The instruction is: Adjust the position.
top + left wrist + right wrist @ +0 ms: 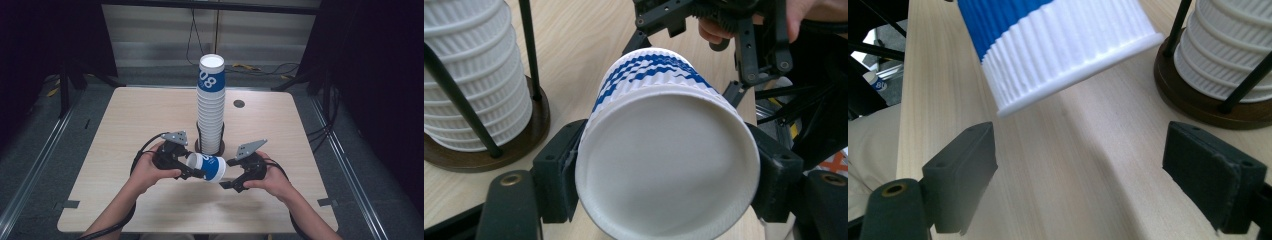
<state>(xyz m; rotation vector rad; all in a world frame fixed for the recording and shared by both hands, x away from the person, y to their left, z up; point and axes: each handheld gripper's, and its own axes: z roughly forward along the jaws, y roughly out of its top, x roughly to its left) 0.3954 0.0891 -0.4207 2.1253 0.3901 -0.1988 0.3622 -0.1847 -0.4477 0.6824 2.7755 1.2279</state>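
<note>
A white ribbed paper cup with a blue band (210, 167) lies on its side above the table's front middle. My left gripper (198, 172) is shut on it. In the left gripper view the cup (664, 160) sits clamped between both jaws, a round white end facing the camera. My right gripper (229, 175) stands open just right of the cup's blue end. In the right gripper view the gripper (1088, 170) is open with nothing between its jaws, and the cup (1058, 45) hangs ahead above the wood. A tall stack of matching cups (211, 107) stands behind in a rod holder.
The holder has a round wooden base (526, 137) and thin black rods, close behind both grippers. A small dark hole (239, 103) sits in the table (125, 150) at the back right. Cables lie on the floor beyond the far edge.
</note>
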